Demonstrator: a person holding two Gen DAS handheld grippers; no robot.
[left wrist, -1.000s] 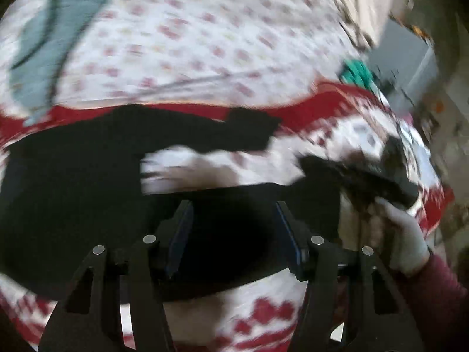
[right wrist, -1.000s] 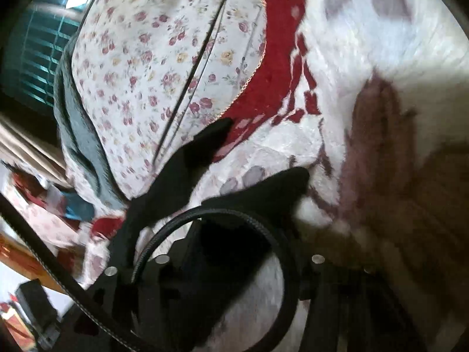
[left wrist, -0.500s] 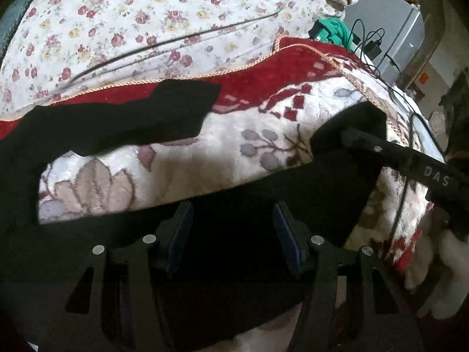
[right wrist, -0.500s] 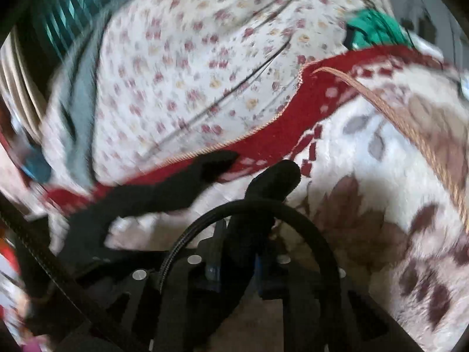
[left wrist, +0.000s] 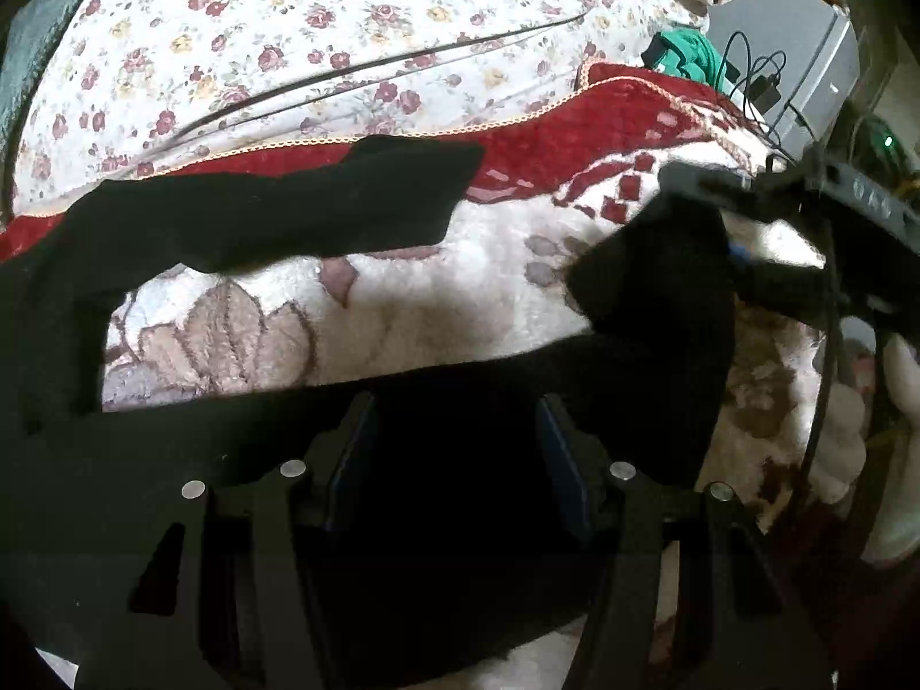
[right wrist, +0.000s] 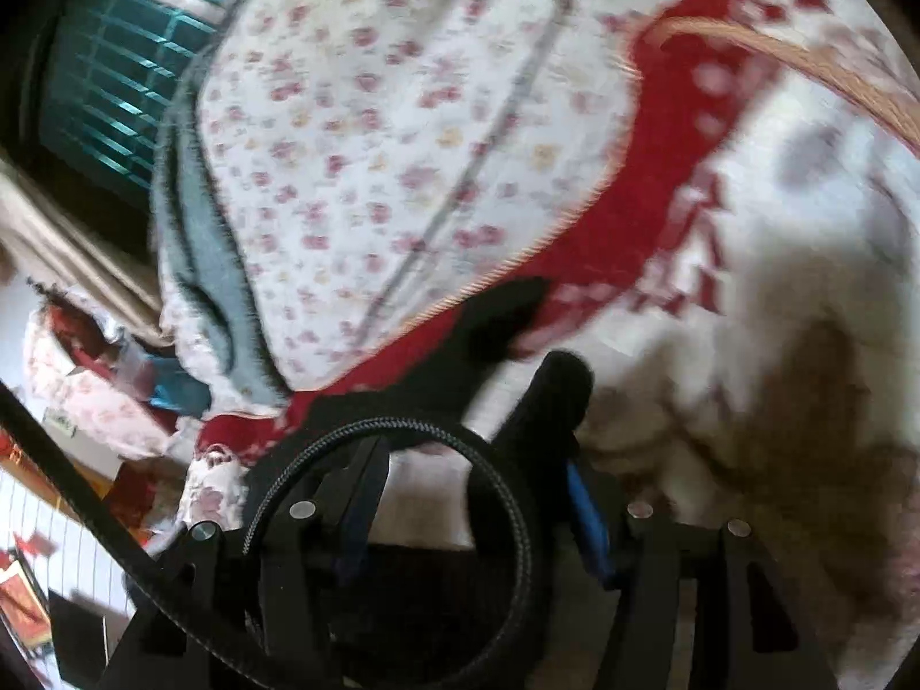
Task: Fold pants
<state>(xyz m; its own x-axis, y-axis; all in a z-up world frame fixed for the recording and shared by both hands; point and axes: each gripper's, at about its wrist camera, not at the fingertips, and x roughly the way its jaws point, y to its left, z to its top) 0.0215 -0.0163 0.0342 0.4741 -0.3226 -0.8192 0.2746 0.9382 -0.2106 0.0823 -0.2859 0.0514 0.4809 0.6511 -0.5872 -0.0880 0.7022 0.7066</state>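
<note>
Left wrist view: black pants (left wrist: 276,218) sprawl across a red-and-cream blanket (left wrist: 402,310), one leg toward ten o'clock. Left gripper (left wrist: 457,454) is spread over dark cloth, pads clear of it. At two o'clock, right gripper (left wrist: 742,241), jaws just widened, has a leg end between its fingers, unpinched.

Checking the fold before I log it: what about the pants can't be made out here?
- Left wrist view: the pants are uniformly black, so creases and seams are lost; the left tongs cover the near part.
- Right wrist view: motion blur; the cable loop hides cloth between the right tongs.
</note>
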